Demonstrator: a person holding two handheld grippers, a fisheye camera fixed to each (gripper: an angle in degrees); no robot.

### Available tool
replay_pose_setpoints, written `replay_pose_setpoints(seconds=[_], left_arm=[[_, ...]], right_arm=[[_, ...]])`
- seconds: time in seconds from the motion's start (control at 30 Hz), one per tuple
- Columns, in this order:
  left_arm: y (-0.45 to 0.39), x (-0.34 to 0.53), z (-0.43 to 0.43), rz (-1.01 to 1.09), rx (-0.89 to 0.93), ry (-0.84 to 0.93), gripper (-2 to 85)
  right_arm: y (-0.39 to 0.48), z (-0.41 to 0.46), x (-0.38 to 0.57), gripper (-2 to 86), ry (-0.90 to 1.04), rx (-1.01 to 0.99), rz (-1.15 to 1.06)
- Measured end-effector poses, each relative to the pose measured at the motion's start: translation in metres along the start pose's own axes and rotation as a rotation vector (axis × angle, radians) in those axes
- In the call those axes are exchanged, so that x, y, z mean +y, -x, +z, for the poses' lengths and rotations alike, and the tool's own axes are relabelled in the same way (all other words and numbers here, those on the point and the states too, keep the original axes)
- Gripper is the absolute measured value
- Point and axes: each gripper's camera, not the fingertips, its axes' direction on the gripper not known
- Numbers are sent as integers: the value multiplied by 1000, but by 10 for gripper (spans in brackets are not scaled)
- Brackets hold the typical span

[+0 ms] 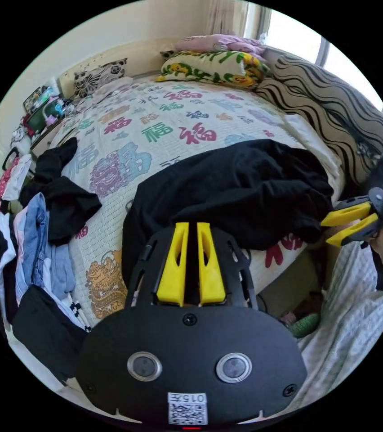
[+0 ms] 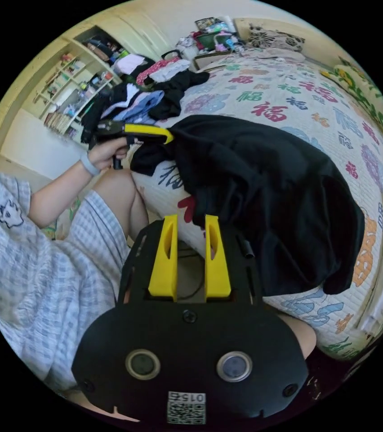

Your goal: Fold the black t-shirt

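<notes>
Right gripper view: black t-shirt [image 2: 263,189] half-bunched.

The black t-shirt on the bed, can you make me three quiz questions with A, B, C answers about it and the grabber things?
1. Where does the black cloth t-shirt lie?
A on the floor
B on the bed with the patterned white quilt
C on a shelf

2. What colour are the left gripper's jaws?
A yellow
B red
C green

3. How is the t-shirt?
A neatly folded
B hanging up
C crumpled

Answers: B, it rests on the quilt near the bed's edge; A, both jaws are yellow; C, it lies bunched in a heap.
</notes>
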Motion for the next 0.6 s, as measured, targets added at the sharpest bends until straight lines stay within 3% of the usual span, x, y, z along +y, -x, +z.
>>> replay_pose_setpoints(seconds=[0.17, 0.3, 0.6], left_arm=[[-39, 27, -25, 113, 137, -21, 68], [-90, 46, -25, 304, -40, 13, 95], [-126, 50, -29, 475, -43, 28, 117]], right_arm=[[19, 11, -2, 105, 84, 155, -52], [30, 1, 3, 104, 85, 267, -76], [38, -2, 9, 82, 158, 295, -177]])
